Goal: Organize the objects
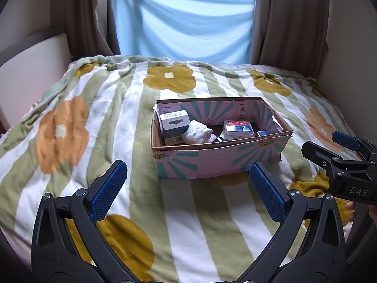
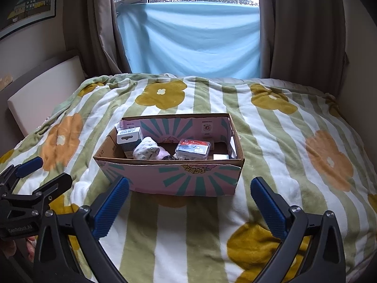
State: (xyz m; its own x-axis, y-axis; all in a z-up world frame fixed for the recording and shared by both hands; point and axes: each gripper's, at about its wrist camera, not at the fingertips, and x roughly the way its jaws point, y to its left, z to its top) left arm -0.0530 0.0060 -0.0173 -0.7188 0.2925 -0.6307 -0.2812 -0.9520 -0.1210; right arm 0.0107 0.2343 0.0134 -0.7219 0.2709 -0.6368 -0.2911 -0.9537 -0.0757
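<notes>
Looks basically done: everything sits inside the pink-and-teal cardboard box (image 2: 188,181), nothing loose around it on the bed. Left claw (image 1: 188,188) and right claw (image 2: 189,206) both gape wide, holding nothing.

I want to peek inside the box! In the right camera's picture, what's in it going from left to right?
White carton → rolled socks → clear plastic case, all inside the cardboard box.
</notes>
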